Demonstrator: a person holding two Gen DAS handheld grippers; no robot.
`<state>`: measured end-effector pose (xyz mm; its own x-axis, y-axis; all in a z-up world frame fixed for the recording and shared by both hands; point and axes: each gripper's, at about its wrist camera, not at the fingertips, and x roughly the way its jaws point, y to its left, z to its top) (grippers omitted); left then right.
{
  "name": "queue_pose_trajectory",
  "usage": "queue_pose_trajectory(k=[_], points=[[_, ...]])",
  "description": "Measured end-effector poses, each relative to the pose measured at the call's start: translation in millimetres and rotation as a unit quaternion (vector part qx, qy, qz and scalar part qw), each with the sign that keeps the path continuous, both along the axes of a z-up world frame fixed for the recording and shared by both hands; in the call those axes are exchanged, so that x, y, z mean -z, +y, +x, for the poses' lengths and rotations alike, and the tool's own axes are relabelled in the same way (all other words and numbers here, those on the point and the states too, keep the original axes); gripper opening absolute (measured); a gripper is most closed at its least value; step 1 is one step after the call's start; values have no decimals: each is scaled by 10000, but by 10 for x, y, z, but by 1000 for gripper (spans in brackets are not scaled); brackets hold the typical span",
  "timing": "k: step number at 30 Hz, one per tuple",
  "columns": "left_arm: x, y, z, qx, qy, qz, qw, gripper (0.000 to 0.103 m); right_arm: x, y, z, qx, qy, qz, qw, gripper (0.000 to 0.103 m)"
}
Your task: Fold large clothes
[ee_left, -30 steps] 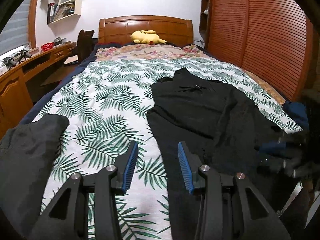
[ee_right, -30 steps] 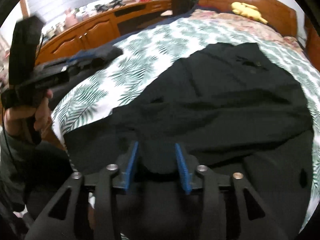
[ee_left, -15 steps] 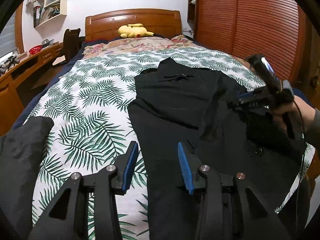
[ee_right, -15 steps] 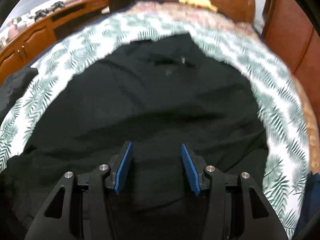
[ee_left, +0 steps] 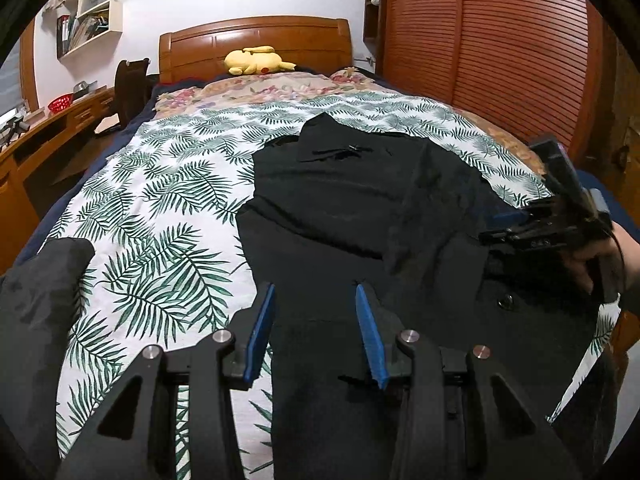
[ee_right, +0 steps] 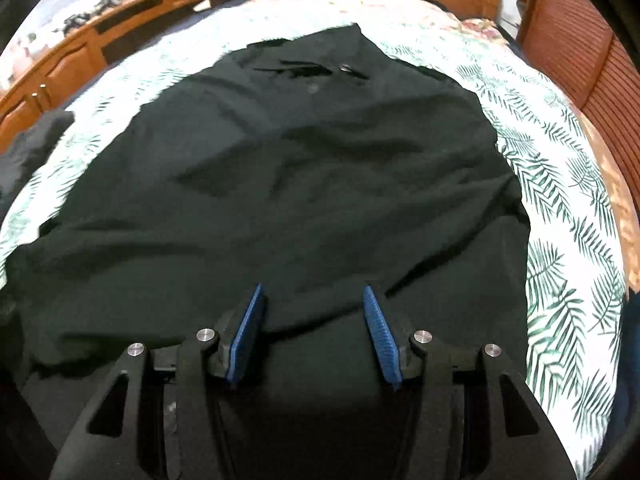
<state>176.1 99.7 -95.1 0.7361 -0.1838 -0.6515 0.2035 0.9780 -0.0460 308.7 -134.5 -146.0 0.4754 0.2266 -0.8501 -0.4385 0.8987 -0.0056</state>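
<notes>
The black garment [ee_left: 360, 216] lies spread flat on the bed [ee_left: 160, 184], toward its right edge. The left tool [ee_left: 316, 320] is spread over the garment's left edge, pinching nothing. The right tool [ee_right: 312, 324] is spread above the garment's near part, pinching nothing.

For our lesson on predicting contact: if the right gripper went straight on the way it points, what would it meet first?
Most likely the black garment spread on the bed: the right gripper points down at it with jaws open and empty. How far off is unclear.
</notes>
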Motion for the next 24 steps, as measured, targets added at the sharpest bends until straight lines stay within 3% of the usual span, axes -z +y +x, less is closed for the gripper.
queue_pose_trajectory(k=[11, 16, 24], points=[[28, -78, 42, 56, 57, 36, 10000, 40, -60, 548, -321, -619, -131, 459, 9969, 53], [63, -82, 53, 47, 114, 85, 9999, 40, 167, 684, -325, -785, 28, 79, 9969, 53], [19, -80, 4, 63, 58, 78, 9999, 40, 191, 566, -384, -630, 3, 140, 9979, 53]])
